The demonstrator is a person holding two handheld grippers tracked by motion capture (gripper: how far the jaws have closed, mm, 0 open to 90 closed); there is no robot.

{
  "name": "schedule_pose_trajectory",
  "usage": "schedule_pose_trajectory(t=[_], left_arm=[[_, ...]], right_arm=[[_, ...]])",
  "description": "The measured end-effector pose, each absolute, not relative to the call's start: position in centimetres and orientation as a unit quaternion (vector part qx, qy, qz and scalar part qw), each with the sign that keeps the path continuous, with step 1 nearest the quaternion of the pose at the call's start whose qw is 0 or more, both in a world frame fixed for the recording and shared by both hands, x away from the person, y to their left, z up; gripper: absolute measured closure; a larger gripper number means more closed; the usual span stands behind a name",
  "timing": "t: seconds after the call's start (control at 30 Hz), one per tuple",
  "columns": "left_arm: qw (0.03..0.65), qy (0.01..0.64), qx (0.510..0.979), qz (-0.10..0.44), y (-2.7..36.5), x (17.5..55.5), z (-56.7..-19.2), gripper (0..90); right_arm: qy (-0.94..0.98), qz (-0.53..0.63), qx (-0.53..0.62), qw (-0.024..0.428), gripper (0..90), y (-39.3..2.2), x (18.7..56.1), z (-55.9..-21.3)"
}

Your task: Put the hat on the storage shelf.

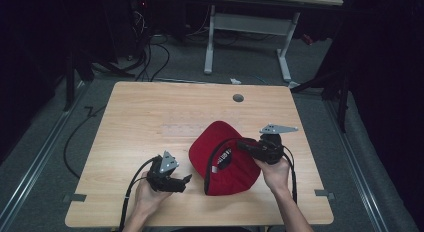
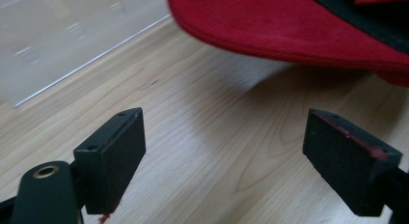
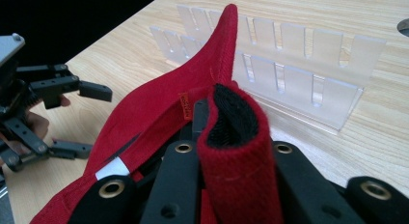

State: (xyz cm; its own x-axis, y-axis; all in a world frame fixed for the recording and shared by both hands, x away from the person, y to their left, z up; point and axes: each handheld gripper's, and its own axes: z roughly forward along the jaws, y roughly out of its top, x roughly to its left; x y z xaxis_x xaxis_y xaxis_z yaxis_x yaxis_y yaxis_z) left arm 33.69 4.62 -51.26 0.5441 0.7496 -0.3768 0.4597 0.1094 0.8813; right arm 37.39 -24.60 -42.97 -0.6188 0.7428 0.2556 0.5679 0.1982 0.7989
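The table [image 1: 150, 112] is seen beneath both tools. A red cap [image 1: 225, 164] is clamped by its rim fold in the closed right hand-held gripper [image 1: 250, 147]. A clear slotted rack [image 3: 289, 69] is seen beyond that gripper. The left hand-held gripper [image 1: 186, 181], just beside the cap's brim, is spread wide and empty.

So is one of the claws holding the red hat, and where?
Yes. The right claw is shut on the red cap, pinching its back edge. The left claw is open, holding nothing.
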Motion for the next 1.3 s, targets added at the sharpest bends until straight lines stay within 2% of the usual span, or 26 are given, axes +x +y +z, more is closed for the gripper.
schedule_pose_trajectory(t=[0.47, 0.77, 1.0, 1.3], left_arm=[[0.573, 0.443, 0.676, 0.135, 1.5, 33.9, -51.7, 15.3], [0.595, 0.432, 0.656, 0.17, 2.0, 33.6, -50.7, 14.5], [0.617, 0.416, 0.645, 0.17, 2.6, 32.9, -49.5, 15.6], [0.597, 0.4, 0.668, 0.195, 2.4, 32.5, -49.2, 20.4]], right_arm=[[0.758, 0.483, 0.43, 0.081, 81.8, -24.4, 37.5, -42.3], [0.777, 0.449, 0.435, 0.082, 81.6, -24.0, 37.6, -42.9], [0.791, 0.422, 0.436, 0.079, 81.4, -23.7, 37.4, -43.1], [0.802, 0.404, 0.435, 0.058, 80.9, -22.8, 37.3, -43.7]])
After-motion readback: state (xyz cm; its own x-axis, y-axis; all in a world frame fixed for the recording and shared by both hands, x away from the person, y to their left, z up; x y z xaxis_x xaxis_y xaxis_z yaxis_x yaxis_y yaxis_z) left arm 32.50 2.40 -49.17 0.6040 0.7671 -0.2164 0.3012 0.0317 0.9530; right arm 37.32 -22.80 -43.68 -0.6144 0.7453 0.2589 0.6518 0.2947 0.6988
